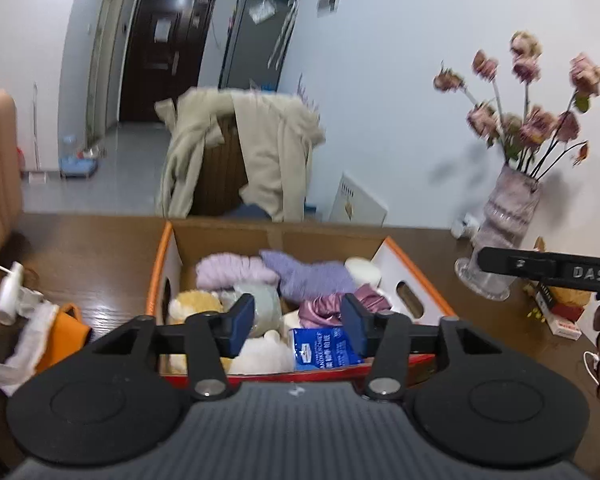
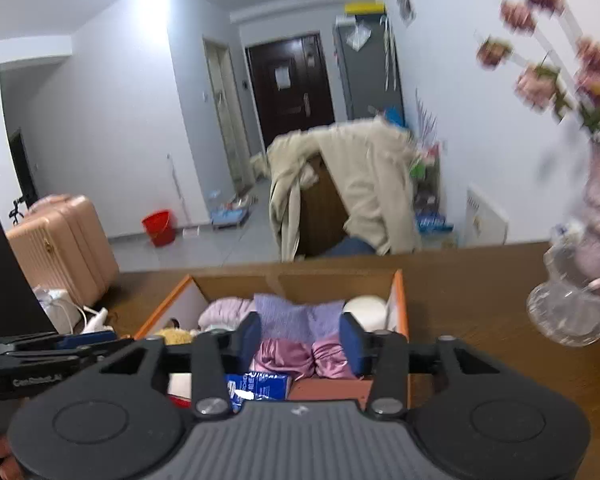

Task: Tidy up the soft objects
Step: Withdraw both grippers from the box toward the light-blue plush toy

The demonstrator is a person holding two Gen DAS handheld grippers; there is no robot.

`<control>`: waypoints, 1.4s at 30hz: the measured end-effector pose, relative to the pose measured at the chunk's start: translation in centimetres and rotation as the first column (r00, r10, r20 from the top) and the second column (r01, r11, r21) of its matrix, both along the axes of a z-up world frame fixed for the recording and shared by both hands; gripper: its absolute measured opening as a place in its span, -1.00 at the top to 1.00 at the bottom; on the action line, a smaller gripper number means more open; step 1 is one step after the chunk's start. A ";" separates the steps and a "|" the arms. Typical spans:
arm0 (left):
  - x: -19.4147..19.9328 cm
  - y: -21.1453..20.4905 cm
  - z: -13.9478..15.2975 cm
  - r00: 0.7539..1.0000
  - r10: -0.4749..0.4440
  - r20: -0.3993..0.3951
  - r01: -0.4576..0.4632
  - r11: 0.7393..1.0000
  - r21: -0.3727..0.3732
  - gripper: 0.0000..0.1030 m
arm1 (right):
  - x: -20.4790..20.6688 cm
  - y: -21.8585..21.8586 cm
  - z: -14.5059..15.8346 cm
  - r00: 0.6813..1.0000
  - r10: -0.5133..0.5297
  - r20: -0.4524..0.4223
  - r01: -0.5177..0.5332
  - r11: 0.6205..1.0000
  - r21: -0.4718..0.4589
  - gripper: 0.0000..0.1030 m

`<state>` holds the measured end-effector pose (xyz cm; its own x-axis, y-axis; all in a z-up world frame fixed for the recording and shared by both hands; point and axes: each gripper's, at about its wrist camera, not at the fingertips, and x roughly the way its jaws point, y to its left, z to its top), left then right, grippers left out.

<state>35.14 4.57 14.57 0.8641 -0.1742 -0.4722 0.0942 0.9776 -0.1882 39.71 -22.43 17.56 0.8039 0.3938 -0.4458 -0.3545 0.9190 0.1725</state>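
Beside box [image 1: 416, 276] w/ soft stuff: vase [image 1: 504, 220]; both grippers [image 1: 298, 320] [image 2: 302, 344] spread, nothing held.

The left gripper [image 1: 298, 322] hung with its jaws apart and empty above the near edge of the cardboard box [image 1: 420, 280]. Inside the box lay a lilac sock [image 1: 312, 276], pink satin cloth [image 1: 328, 308], a tissue pack [image 1: 324, 348] and a plush toy [image 1: 194, 304]. Right of the box stood a vase [image 1: 508, 212].
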 end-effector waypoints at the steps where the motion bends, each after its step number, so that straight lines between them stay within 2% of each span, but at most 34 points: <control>1: -0.9 -0.1 0.3 1.000 0.006 0.016 -0.006 1.000 0.002 -0.02 | -0.9 -0.3 0.4 1.000 -0.005 0.016 0.005 1.000 -0.004 0.11; 4: -3.4 -0.7 0.7 0.998 0.030 0.047 -0.031 0.999 0.025 -0.02 | -3.6 -0.5 1.0 0.999 0.013 0.045 -0.012 1.000 -0.016 0.07; 6: -5.8 -1.2 0.7 0.995 0.049 0.084 -0.054 0.997 0.055 -0.05 | -5.6 -0.5 1.0 0.996 0.021 0.086 -0.019 1.000 -0.021 -0.05; 8: -9.3 -2.0 0.2 0.985 0.054 0.166 -0.068 0.994 0.085 -0.38 | -8.5 -0.5 0.2 0.989 0.019 0.146 -0.015 1.000 -0.022 -0.22; 9: -11.0 -2.3 -0.3 0.976 0.056 0.209 -0.077 0.993 0.094 -0.66 | -10.2 -0.6 -0.5 0.984 0.022 0.176 -0.019 1.000 -0.021 -0.33; 10: -13.0 -2.6 -1.2 0.965 0.054 0.257 -0.084 0.991 0.106 -0.77 | -11.9 -0.7 -1.5 0.978 0.032 0.206 -0.028 0.999 -0.021 -0.40; 12: -16.4 -3.3 -3.0 0.952 0.016 0.307 -0.066 0.986 0.152 -0.80 | -14.6 -0.8 -3.4 0.967 0.061 0.248 -0.055 0.998 -0.033 -0.40; 15: -20.3 -4.1 -5.3 0.945 0.006 0.328 -0.072 0.979 0.191 -0.94 | -18.5 -0.8 -6.2 0.961 0.063 0.271 -0.053 0.998 -0.043 -0.44; 17: -22.7 -4.4 -6.5 0.945 0.009 0.328 -0.080 0.976 0.201 -0.98 | -21.0 -0.9 -7.8 0.957 0.056 0.284 -0.045 0.998 -0.046 -0.65; 19: -24.9 -4.3 -7.7 0.952 0.048 0.304 -0.102 0.981 0.163 -0.99 | -23.5 -1.1 -9.3 0.954 0.022 0.299 -0.008 0.999 -0.048 -0.74; 22: -27.3 -3.8 -8.9 0.956 0.068 0.286 -0.108 0.986 0.126 -1.00 | -26.5 -1.7 -11.3 0.964 -0.005 0.267 0.016 0.999 -0.040 -0.74; 26: -27.8 -3.7 -9.2 0.958 0.064 0.280 -0.106 0.985 0.136 -1.00 | -29.1 -2.4 -12.6 0.969 -0.007 0.246 0.014 1.000 -0.025 -0.74; 30: -27.4 -3.7 -8.7 0.957 0.073 0.281 -0.106 0.989 0.104 -1.00 | -29.5 -2.5 -12.6 0.970 -0.009 0.242 0.016 1.000 -0.024 -0.74; 39: -25.5 -3.9 -8.7 0.966 0.062 0.250 -0.091 0.990 0.106 -1.00 | -27.4 -2.3 -12.6 0.978 0.001 0.211 -0.001 1.000 -0.001 -0.75; 42: -23.7 -4.0 -8.6 0.974 0.055 0.218 -0.079 0.992 0.100 -1.00 | -25.4 -2.2 -12.5 0.987 -0.015 0.159 0.013 1.000 0.011 -0.75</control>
